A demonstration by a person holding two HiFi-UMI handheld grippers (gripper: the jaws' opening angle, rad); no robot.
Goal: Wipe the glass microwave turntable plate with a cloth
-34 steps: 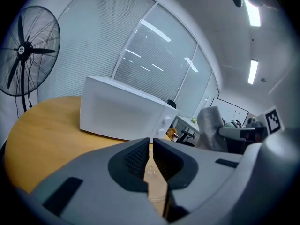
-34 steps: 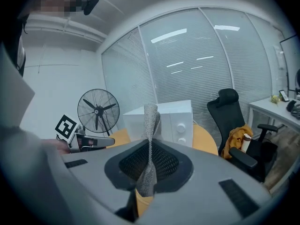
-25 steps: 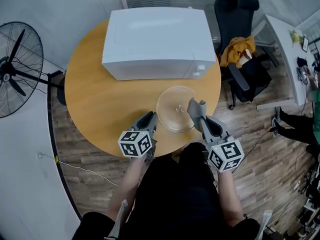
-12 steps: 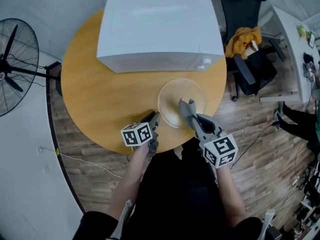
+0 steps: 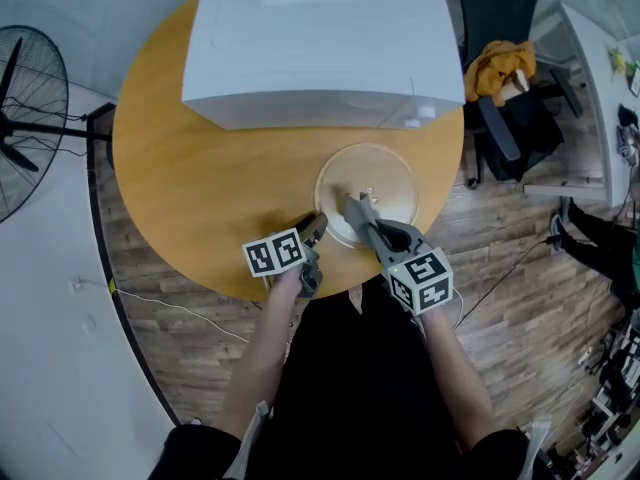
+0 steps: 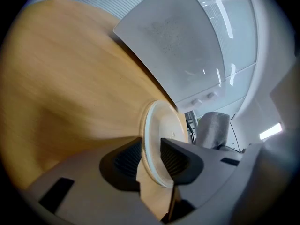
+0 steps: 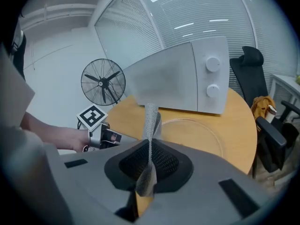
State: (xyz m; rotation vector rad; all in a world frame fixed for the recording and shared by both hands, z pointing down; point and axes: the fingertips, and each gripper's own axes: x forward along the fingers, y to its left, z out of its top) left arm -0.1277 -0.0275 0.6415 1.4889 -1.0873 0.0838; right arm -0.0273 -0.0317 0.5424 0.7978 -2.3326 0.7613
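Note:
The clear glass turntable plate (image 5: 385,183) lies flat on the round wooden table (image 5: 200,188), in front of the white microwave (image 5: 320,38). My left gripper (image 5: 317,226) is at the plate's near-left edge. In the left gripper view the plate's rim (image 6: 164,130) passes between its jaws (image 6: 151,151), which are opening, and the pads stand off it. My right gripper (image 5: 355,206) reaches over the plate's near side. It is shut on a grey cloth (image 7: 150,118) that sticks up out of the jaws (image 7: 149,151). The plate (image 7: 197,130) lies just beyond it.
The microwave (image 7: 183,81) fills the far half of the table, with its door closed. A floor fan (image 5: 25,118) stands to the left. A black chair (image 5: 505,108) with a yellow garment (image 5: 497,68) stands at the right. The table's front edge runs right under both grippers.
Both grippers have come down and forward to the plate. The left one now straddles the near-left rim, and the right one with the cloth has moved left over the plate.

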